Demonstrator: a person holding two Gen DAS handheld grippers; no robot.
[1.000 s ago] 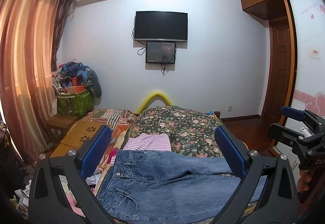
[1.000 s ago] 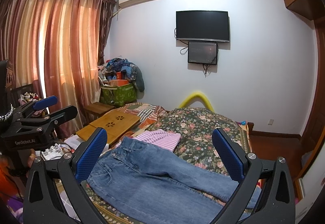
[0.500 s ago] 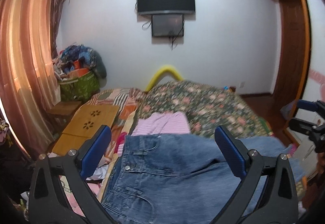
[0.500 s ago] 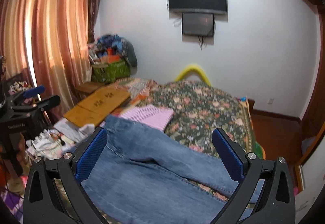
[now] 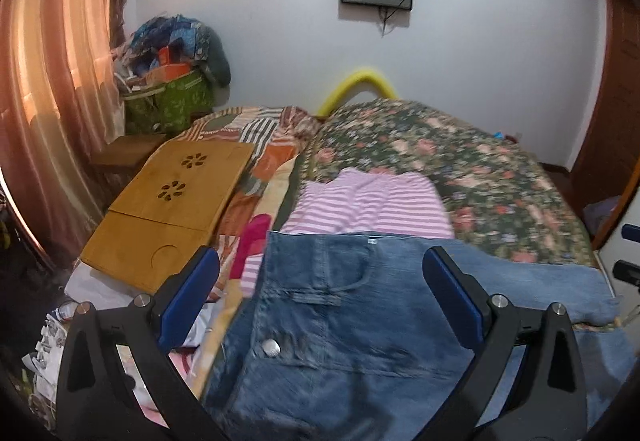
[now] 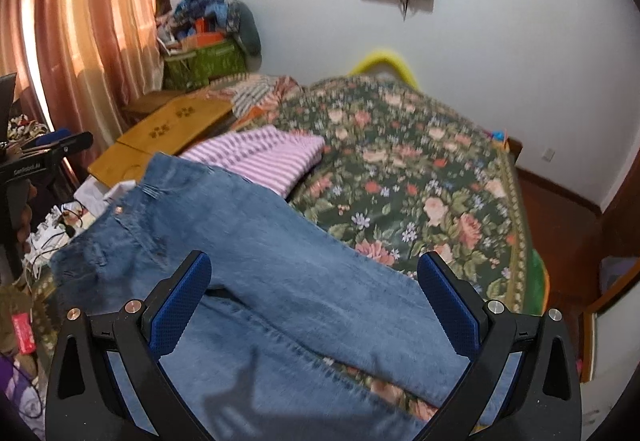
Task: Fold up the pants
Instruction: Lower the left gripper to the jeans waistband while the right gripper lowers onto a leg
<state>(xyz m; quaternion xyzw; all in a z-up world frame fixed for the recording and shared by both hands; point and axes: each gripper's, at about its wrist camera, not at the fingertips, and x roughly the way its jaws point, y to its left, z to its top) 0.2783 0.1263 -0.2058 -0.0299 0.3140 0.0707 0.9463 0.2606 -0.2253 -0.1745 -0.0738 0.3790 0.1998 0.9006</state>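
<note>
We hold the left gripper (image 5: 320,293) over the waistband and the right gripper (image 6: 314,291) over the legs, fingers of both spread wide and empty, because the jeans (image 6: 260,261) lie flat across the near bed (image 6: 420,169), unfolded.

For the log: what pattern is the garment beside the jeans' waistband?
Pink-and-white stripes on the folded garment, clearest in the left wrist view.

Only legible text: white lettering "CanRobot.AI", small and partly blurred, on black body of left gripper (image 6: 44,157), seen at left edge of right wrist view. Red packet (image 6: 22,333) at lower left carries print too small to read. Nothing readable in left wrist view.
</note>
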